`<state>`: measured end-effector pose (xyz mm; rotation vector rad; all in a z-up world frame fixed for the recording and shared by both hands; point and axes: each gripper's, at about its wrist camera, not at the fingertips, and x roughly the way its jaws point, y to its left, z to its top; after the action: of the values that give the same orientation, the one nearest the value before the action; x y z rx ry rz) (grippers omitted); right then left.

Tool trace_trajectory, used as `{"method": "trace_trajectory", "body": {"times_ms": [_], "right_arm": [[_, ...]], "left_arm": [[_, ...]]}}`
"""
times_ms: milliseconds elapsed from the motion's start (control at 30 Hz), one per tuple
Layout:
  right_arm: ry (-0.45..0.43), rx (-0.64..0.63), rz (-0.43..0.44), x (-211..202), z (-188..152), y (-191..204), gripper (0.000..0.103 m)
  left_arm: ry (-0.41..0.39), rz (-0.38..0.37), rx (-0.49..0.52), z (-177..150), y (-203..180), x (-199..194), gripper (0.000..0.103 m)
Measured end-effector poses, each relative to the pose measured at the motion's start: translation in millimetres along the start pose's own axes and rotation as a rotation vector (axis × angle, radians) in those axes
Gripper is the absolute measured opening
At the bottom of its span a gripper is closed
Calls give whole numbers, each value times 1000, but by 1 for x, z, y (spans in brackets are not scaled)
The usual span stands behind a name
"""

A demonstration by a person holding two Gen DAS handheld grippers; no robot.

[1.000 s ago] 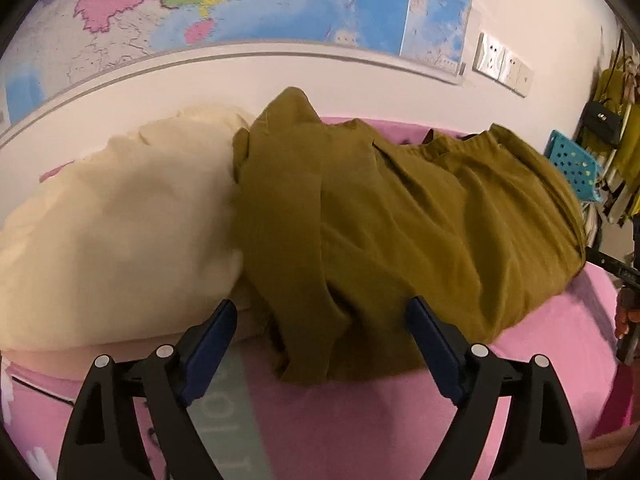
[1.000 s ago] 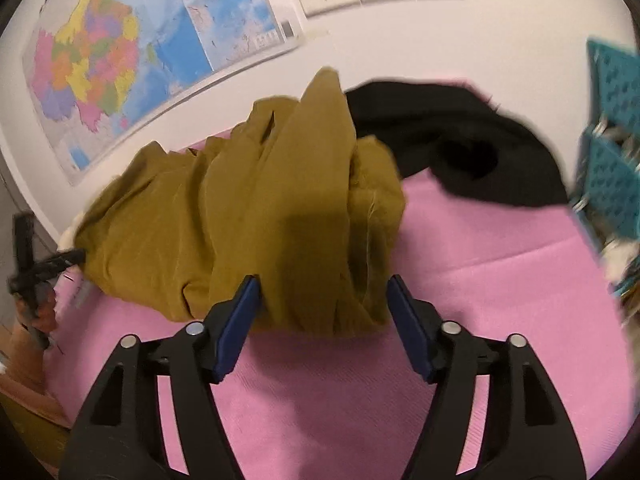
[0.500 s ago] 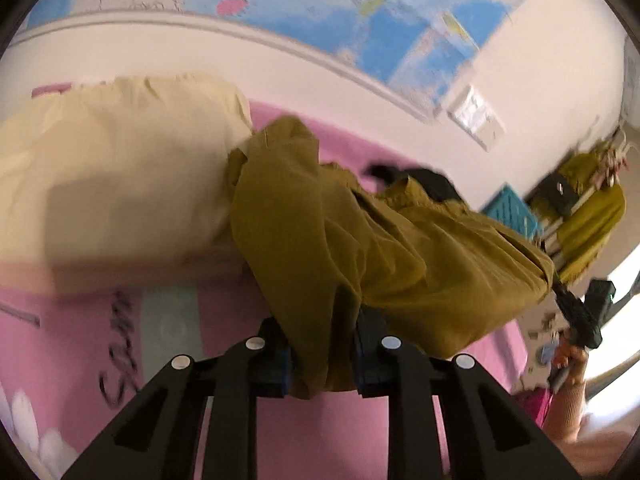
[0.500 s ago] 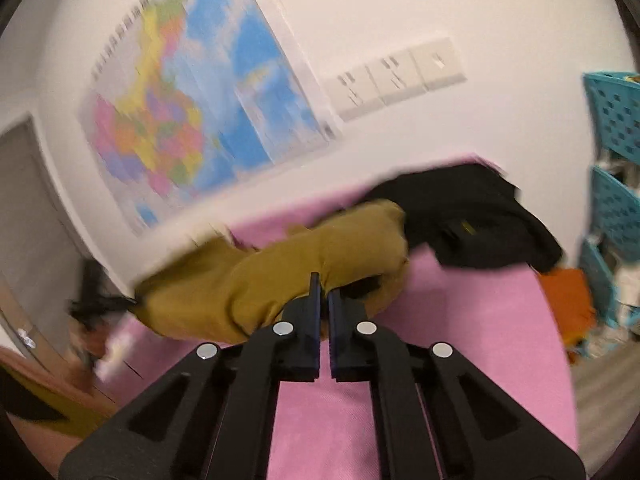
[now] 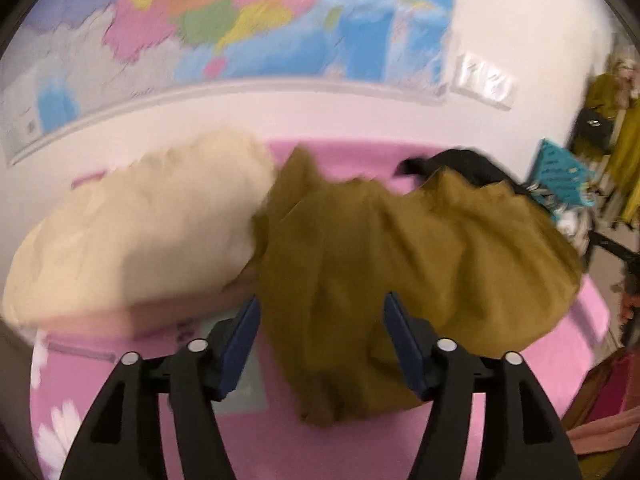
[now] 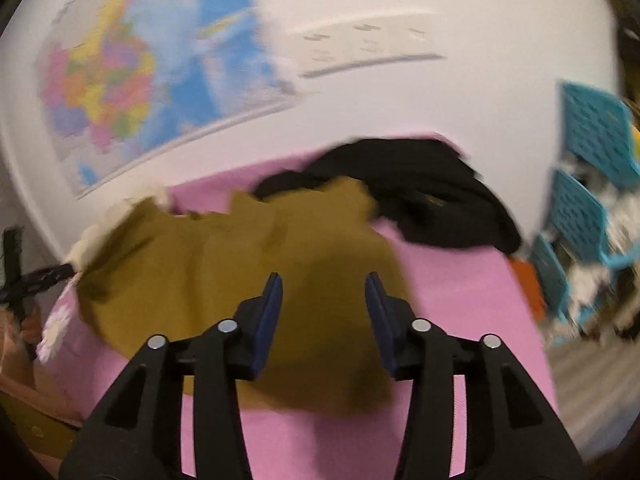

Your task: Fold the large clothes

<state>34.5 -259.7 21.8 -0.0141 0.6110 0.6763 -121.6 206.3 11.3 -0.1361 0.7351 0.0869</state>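
An olive-green garment [image 5: 400,272] lies bunched on the pink bed cover [image 5: 360,448]. My left gripper [image 5: 322,340] hovers over its near left fold. The jaws are opening, the cloth lies loose between them, and the blue pads [image 5: 240,344] do not press it. In the right wrist view the same garment [image 6: 224,264] spreads leftward. My right gripper [image 6: 325,312] is above its near right end. Those jaws are opening too, with cloth below the gap and nothing pinched. Both views are motion-blurred.
A cream bundle [image 5: 140,232] presses against the garment's left side. A black garment [image 6: 432,196] lies behind it by the wall. Teal baskets [image 6: 592,132] stand to the right of the bed. A map [image 5: 240,20] and wall sockets [image 6: 368,44] are on the wall.
A second ago both grippers stood open at the garment, then they shut on its folds. Now both have opened again and risen, and the cloth has slumped back onto the cover.
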Motion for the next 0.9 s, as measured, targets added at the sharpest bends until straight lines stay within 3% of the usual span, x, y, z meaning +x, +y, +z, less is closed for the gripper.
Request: {"method": "trace_trajectory", "body": {"times_ms": [33, 67, 167, 233, 300, 333, 367, 433, 467, 500, 533, 567, 600, 733, 767, 900], "right_arm": [[14, -26, 25, 7, 2, 9, 52], [42, -62, 42, 23, 4, 23, 62], [132, -149, 34, 64, 3, 56, 63], [183, -150, 30, 89, 1, 67, 63], [224, -154, 15, 111, -2, 71, 63], [225, -157, 13, 117, -3, 72, 61], [222, -155, 15, 120, -4, 72, 48], [213, -153, 22, 119, -5, 74, 37], [205, -169, 17, 118, -4, 76, 27], [189, -174, 26, 116, -1, 78, 12], [171, -162, 40, 114, 2, 78, 7], [150, -156, 47, 109, 7, 78, 4], [111, -155, 48, 104, 15, 79, 3], [-52, -111, 24, 86, 38, 78, 1], [-44, -106, 25, 90, 38, 77, 1], [140, -130, -26, 140, 19, 70, 4]], "left_arm": [[-4, -19, 22, 4, -5, 2, 64], [6, -27, 48, 8, -11, 6, 64], [91, -28, 113, 10, -29, 39, 64], [178, -20, 111, 10, -32, 72, 58], [215, 3, 95, 8, -30, 91, 55], [216, 12, 91, 9, -28, 96, 54], [212, 31, 90, 10, -28, 101, 49], [206, 42, 95, 11, -31, 106, 47], [200, 48, 99, 12, -31, 106, 40], [187, 77, 105, 14, -32, 106, 27], [182, 79, 100, 17, -31, 106, 19], [181, 67, 86, 19, -28, 106, 8], [175, 60, 63, 25, -24, 105, 3], [109, 46, 29, 44, -17, 94, 3], [99, 56, 26, 47, -16, 94, 3], [124, 78, 13, 47, -7, 112, 8]]}}
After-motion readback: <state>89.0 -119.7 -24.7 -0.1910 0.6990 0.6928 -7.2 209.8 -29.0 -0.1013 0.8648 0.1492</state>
